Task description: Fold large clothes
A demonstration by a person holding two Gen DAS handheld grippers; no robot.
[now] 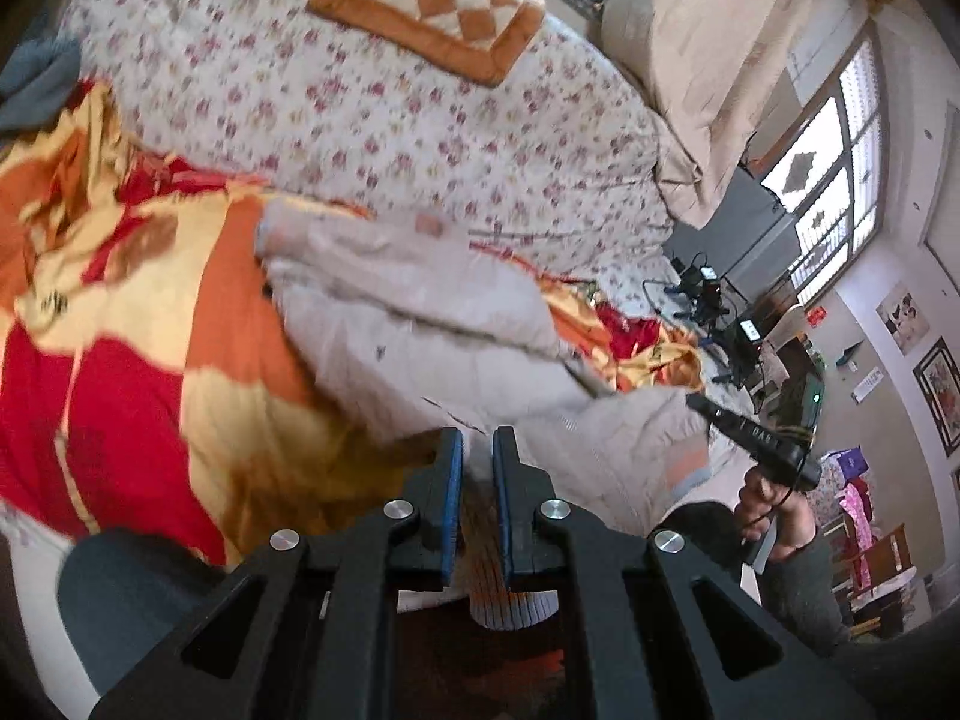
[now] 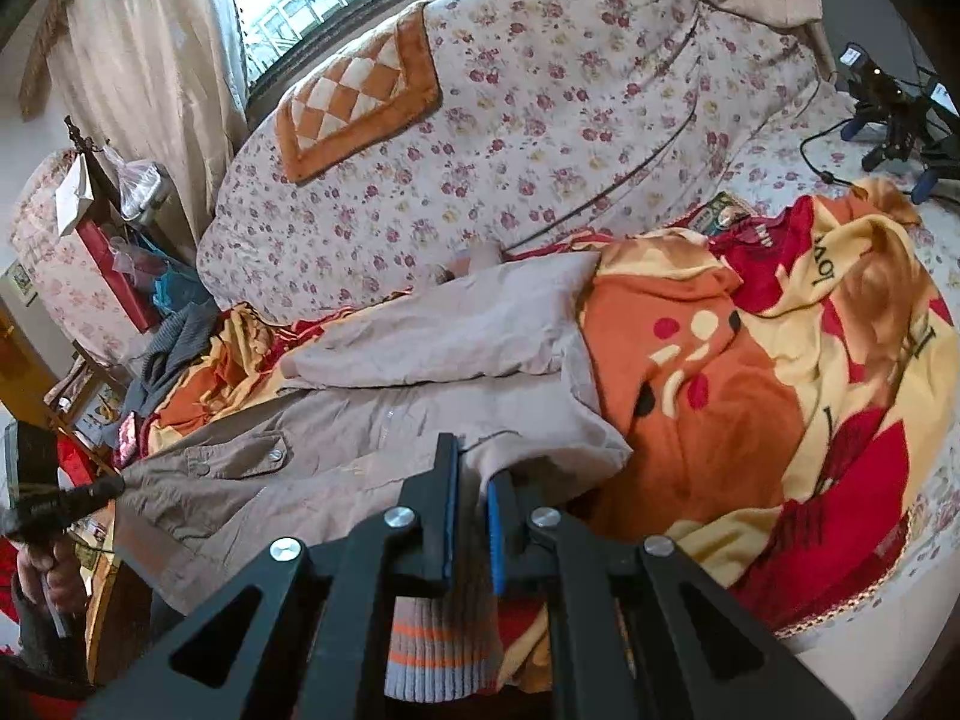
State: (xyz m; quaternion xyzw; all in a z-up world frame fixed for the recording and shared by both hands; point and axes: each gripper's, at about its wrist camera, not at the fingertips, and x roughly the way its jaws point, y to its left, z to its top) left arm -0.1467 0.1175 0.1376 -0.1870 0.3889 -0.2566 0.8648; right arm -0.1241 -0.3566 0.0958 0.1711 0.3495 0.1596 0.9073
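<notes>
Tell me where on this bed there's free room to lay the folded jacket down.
Freest patch: the orange-and-red blanket right of the beige jacket, up to the bed's edge. The floral quilt behind is bare but mounded, with a checkered cushion on it. Crowded: cables and gear at far right, grey clothes at left.

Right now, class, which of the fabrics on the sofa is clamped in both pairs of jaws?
The beige jacket with the grey-and-orange striped cuff. The red, orange and yellow blanket only lies under it, and the checked orange cushion rests on the floral backrest.
</notes>
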